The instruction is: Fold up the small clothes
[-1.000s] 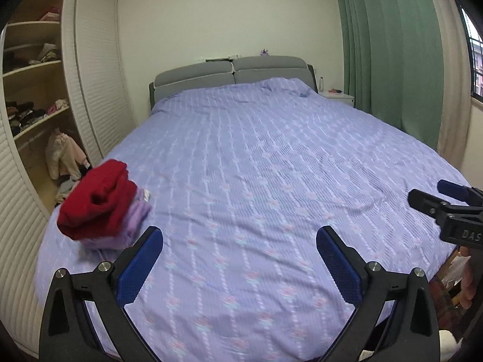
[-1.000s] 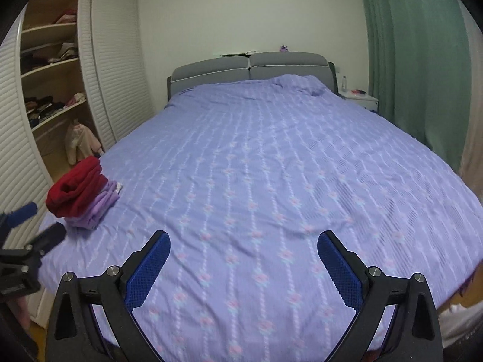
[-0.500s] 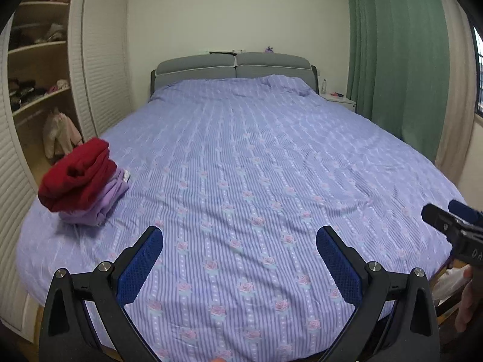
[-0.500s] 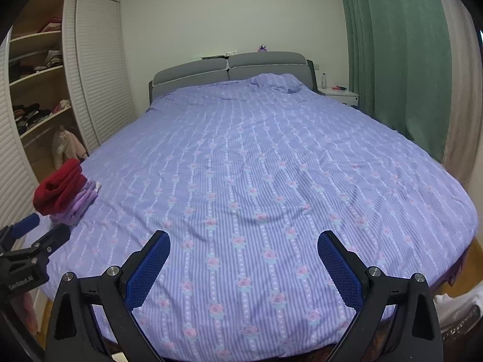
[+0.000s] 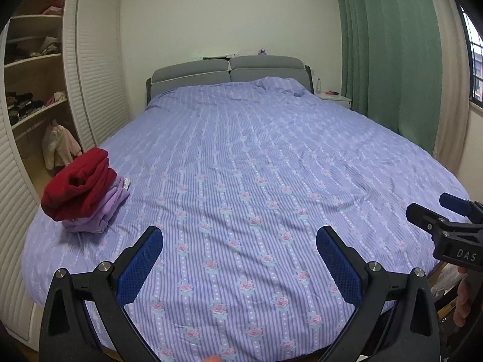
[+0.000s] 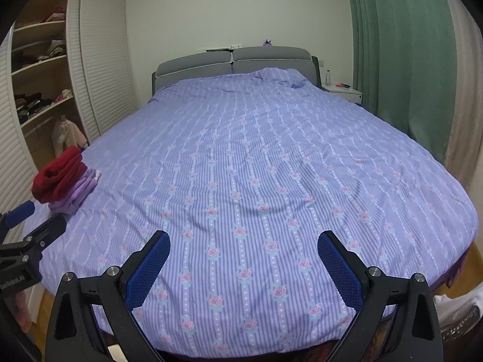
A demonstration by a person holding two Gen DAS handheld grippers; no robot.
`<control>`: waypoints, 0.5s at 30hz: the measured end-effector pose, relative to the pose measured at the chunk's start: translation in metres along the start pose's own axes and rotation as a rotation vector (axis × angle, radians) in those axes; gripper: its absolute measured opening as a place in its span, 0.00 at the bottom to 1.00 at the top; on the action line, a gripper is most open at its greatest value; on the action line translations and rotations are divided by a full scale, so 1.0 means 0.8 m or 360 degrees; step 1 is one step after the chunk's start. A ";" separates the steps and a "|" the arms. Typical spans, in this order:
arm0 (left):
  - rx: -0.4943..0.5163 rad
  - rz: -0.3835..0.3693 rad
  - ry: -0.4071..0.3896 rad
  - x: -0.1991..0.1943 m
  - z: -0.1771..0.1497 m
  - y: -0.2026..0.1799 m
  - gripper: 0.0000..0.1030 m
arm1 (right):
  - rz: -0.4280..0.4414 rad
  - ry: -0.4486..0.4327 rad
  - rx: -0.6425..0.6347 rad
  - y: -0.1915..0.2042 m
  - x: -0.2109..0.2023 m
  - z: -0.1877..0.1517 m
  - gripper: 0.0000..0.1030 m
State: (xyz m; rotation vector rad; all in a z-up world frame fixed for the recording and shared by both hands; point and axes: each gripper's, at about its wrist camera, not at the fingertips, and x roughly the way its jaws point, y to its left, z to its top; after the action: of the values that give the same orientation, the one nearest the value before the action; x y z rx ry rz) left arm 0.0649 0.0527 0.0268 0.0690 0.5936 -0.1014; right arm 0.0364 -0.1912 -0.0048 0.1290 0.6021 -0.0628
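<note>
Two folded garments (image 5: pixel 84 193), window (image 5: pixel 475 57) left-view only

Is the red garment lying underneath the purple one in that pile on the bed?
No, the red garment sits on top of the folded purple garment at the bed's left edge.

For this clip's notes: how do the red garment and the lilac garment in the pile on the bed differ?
The red garment lies on top; the lilac garment sits beneath it, directly on the bedspread. The red one looks bulkier and loosely bunched, while the lilac one shows flatter, stacked layers. The red one is dark and saturated, the lilac one pale. Both are folded and sit in one pile near the bed's left edge.
</note>
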 end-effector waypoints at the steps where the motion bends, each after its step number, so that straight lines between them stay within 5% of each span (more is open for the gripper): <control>1: 0.0003 -0.0013 -0.0002 -0.001 0.000 0.000 1.00 | -0.0005 0.0000 0.0002 0.000 0.000 0.000 0.96; 15: -0.0024 -0.0051 0.0030 0.003 -0.010 0.001 1.00 | -0.0023 -0.0032 -0.0012 0.003 -0.011 -0.001 0.96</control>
State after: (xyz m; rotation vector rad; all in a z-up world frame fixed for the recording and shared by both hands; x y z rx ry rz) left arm 0.0627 0.0542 0.0193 0.0456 0.6143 -0.1277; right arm 0.0288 -0.1889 -0.0002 0.1165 0.5830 -0.0757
